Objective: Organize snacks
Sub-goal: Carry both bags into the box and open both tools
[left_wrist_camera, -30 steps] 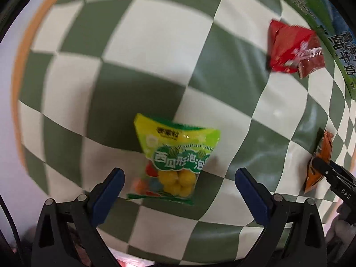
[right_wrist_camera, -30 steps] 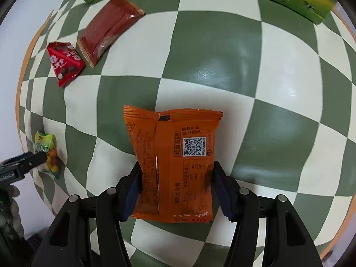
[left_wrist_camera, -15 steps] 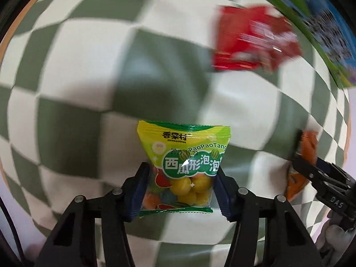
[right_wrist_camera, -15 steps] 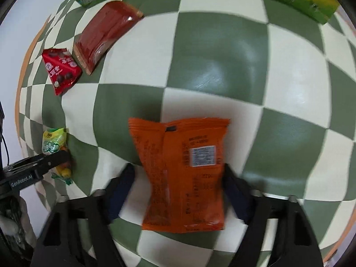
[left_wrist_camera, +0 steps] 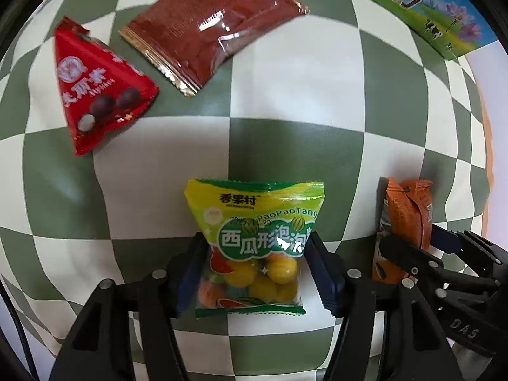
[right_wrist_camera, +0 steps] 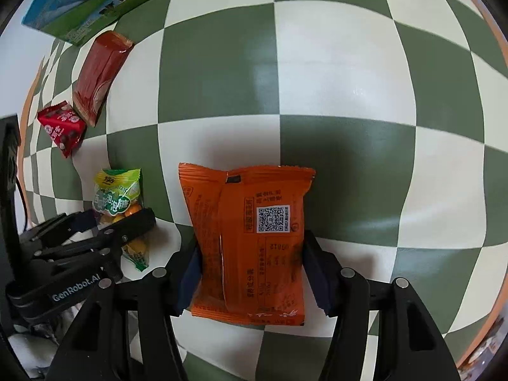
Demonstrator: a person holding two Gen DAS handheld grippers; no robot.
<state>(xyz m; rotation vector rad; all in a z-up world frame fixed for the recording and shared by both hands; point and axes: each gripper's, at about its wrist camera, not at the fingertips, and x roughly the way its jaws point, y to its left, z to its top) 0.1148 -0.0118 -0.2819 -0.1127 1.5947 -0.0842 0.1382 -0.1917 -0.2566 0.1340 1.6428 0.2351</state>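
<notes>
Left gripper (left_wrist_camera: pixel 257 266) is clamped on the candy bag (left_wrist_camera: pixel 254 247), a glossy yellow-green pouch with round gumballs showing through its clear lower half. A second ago those jaws stood wide around it as it lay on the cloth; they have closed in since, blue pads now pressing both side edges. Right gripper (right_wrist_camera: pixel 250 270) pinches the orange packet (right_wrist_camera: pixel 247 238), a matte crinkly pillow pack with its seam and QR code facing up; its jaws have just been closing a little further on it. Both packs hang over the green-and-white checked cloth (left_wrist_camera: pixel 285 73). Beyond the candy lie a red triangular pouch (left_wrist_camera: pixel 95 85) and a flat dark-red sachet (left_wrist_camera: pixel 216 25), just apart, closer than before. A printed carton (left_wrist_camera: pixel 422 3) edges the far side.
</notes>
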